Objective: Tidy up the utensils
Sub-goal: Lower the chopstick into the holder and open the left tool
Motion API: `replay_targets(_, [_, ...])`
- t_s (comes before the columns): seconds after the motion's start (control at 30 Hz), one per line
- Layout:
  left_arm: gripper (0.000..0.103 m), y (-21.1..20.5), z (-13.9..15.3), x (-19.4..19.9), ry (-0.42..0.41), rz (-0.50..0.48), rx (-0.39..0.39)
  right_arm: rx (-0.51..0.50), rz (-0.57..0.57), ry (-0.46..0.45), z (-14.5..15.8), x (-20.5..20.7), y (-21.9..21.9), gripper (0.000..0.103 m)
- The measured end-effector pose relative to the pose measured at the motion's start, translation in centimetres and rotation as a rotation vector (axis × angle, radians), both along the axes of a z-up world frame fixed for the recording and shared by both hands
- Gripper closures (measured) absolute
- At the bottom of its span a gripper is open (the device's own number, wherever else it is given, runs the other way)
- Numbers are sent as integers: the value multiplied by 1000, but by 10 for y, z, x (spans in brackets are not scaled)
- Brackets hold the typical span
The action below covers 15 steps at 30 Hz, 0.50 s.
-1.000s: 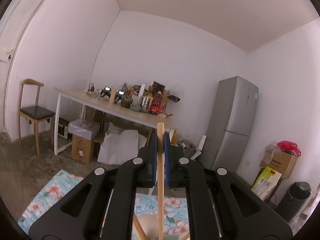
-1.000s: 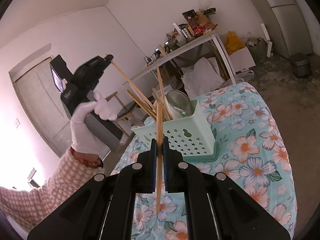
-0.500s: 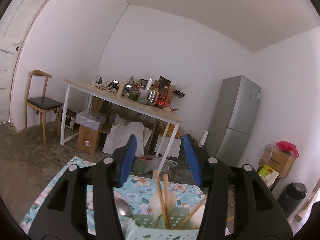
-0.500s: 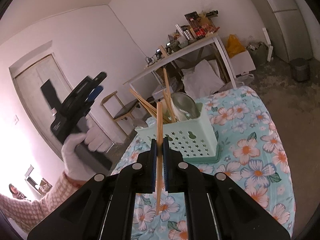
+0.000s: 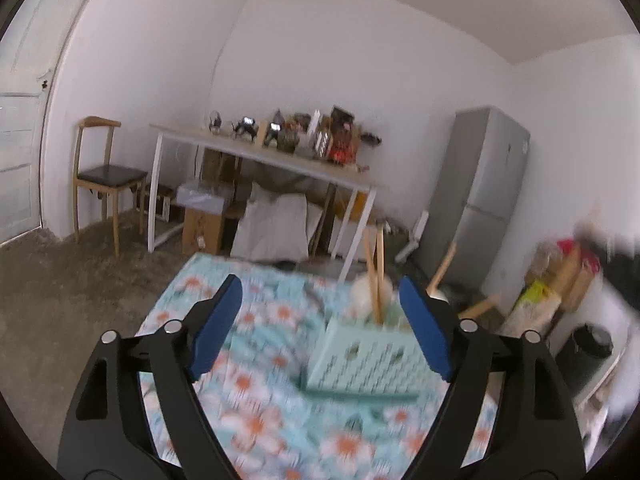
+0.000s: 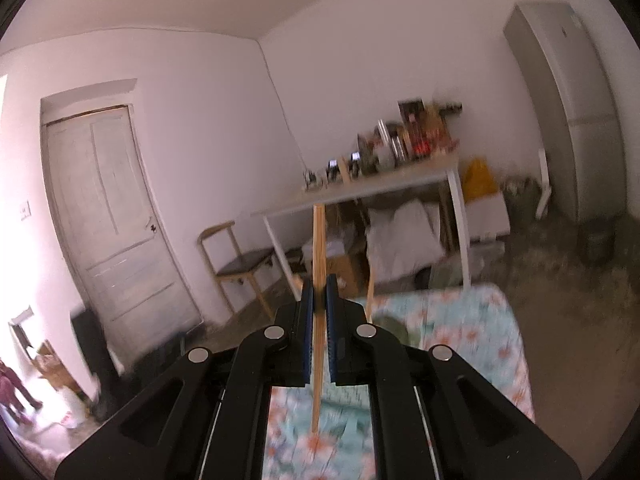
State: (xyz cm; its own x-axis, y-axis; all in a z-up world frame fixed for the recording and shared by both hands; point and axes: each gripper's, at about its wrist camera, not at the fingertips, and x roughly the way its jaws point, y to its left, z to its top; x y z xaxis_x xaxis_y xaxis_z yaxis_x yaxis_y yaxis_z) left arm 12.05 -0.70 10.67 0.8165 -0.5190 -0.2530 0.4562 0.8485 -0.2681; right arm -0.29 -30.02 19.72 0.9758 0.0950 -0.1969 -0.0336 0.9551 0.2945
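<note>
Left hand-held gripper (image 5: pixel 320 328) has just dropped its chopstick and opened, now empty; right hand-held gripper (image 6: pixel 319 312), risen, clamps a chopstick (image 6: pixel 319 280) that may miss the mint caddy (image 5: pixel 368 356) if tilted.

Right gripper (image 6: pixel 319 300): matt black plastic, blue pads clamping pale bare-wood chopstick (image 6: pixel 319 264). Ahead of left gripper (image 5: pixel 320 312): mint plastic basket (image 5: pixel 360 360), star-perforated, holding wooden sticks; under it, floral cloth (image 5: pixel 256 400), matt.

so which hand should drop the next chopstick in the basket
Right. The right gripper is shut on a chopstick, so it has something to place. The left gripper has just been opening, with nothing between its fingers, near the basket.
</note>
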Motion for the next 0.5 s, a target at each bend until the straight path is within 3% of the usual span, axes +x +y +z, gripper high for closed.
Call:
replay_targets(0.27, [18, 13, -35, -31, -15, -21, 96, -136, -52, -55, 35, 45, 20, 97])
replay_targets(0.5, [14, 21, -44, -33, -44, 4, 132, -243, -84, -7, 28, 93, 38, 97])
